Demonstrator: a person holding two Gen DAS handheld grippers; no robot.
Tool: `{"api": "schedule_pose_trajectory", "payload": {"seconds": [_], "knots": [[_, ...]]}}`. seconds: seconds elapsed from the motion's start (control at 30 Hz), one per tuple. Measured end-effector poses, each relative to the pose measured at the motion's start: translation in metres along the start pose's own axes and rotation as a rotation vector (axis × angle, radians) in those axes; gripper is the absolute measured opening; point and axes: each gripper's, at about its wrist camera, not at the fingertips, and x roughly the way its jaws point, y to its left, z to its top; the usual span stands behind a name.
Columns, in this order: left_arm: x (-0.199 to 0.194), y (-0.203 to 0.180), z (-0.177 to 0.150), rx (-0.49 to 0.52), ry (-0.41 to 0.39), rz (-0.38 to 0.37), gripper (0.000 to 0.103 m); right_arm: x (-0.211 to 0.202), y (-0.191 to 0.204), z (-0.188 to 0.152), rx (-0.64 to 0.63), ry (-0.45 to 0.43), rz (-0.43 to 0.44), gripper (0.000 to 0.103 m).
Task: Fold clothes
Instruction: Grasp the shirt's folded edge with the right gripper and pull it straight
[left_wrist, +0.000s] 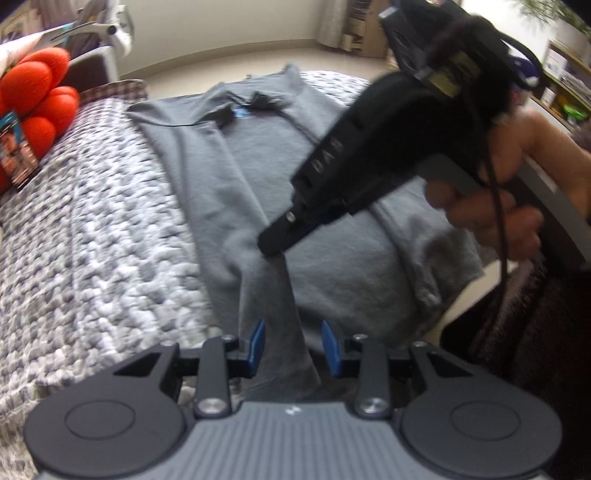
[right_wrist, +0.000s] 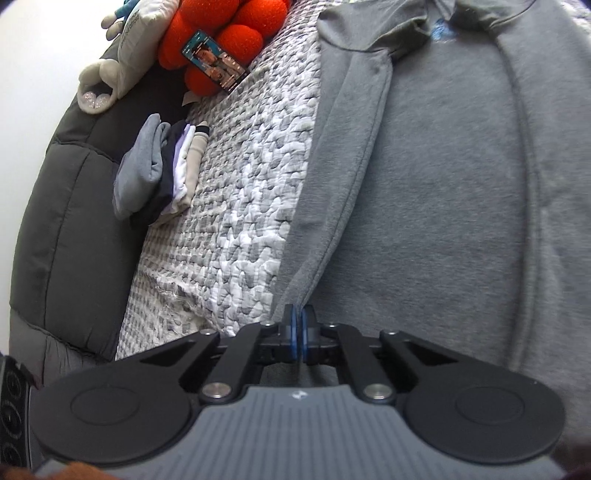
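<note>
Now the right gripper (right_wrist: 298, 325) pinches the sweatshirt (right_wrist: 443, 184) edge — left gripper (left_wrist: 293, 347) apart.

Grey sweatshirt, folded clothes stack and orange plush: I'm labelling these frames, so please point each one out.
Grey sweatshirt (right_wrist: 443, 184): right wrist view, middle of its body panel.
Folded clothes stack (right_wrist: 159, 173): right wrist view, grey top garment.
Orange plush (right_wrist: 236, 40): right wrist view, one round lobe.

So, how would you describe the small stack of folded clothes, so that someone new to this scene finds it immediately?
Start from the grey-and-white knitted blanket covering the bed, where the grey sweatshirt lies spread out. Go to the blanket's edge beside the dark grey padded cushion; the stack of folded clothes leans there. Unlike the orange ball-shaped plush further along, it is flat folded layers: grey, navy, white, beige.
</note>
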Motion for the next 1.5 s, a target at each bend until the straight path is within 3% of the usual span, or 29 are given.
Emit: {"api": "schedule_pose_trajectory", "payload": {"seconds": [0.2,0.27,0.37,0.43,0.5,0.7,0.83,0.93,1.07,1.2,1.3,1.43,1.47,1.5], "knots": [[0.0,-0.002,0.0,0.021,0.002,-0.011,0.035,-0.015,-0.009,-0.002,-0.024,-0.016,-0.056,0.005],[0.002,0.002,0.002,0.018,0.006,-0.008,0.035,-0.015,-0.012,-0.004,-0.034,-0.001,-0.059,0.014],[0.006,0.011,0.008,-0.007,0.002,-0.006,0.035,-0.015,-0.016,-0.011,-0.043,0.031,-0.062,0.017],[0.008,0.022,0.015,-0.039,-0.013,-0.008,0.035,-0.013,-0.016,-0.017,-0.048,0.056,-0.05,0.032],[0.012,0.034,0.022,-0.088,-0.025,-0.002,0.035,-0.01,-0.016,-0.026,-0.073,0.084,-0.051,0.038],[0.029,0.057,0.042,-0.197,-0.072,-0.015,0.034,0.006,-0.014,-0.054,-0.121,0.175,-0.049,0.036],[0.034,0.071,0.037,-0.274,-0.158,-0.036,0.034,0.014,-0.016,-0.064,-0.114,0.182,-0.029,0.009],[0.031,0.088,0.03,-0.36,-0.216,-0.065,0.034,0.009,-0.008,-0.067,-0.165,0.171,-0.034,0.007],[0.027,0.105,0.023,-0.453,-0.271,-0.103,0.032,-0.014,-0.003,-0.067,-0.194,0.152,-0.008,0.007],[0.032,0.105,0.023,-0.455,-0.257,-0.12,0.032,-0.028,-0.003,-0.065,-0.212,0.145,-0.008,0.007],[0.039,0.099,0.025,-0.421,-0.221,-0.125,0.032,-0.02,-0.008,-0.065,-0.22,0.199,-0.059,0.016],[0.043,0.091,0.027,-0.374,-0.204,-0.134,0.032,-0.022,-0.014,-0.061,-0.215,0.202,-0.094,0.019],[0.043,0.089,0.027,-0.363,-0.201,-0.138,0.032,-0.026,-0.016,-0.056,-0.21,0.18,-0.086,0.022],[0.044,0.087,0.028,-0.352,-0.2,-0.141,0.032,-0.031,-0.018,-0.052,-0.205,0.15,-0.079,0.032]]}}
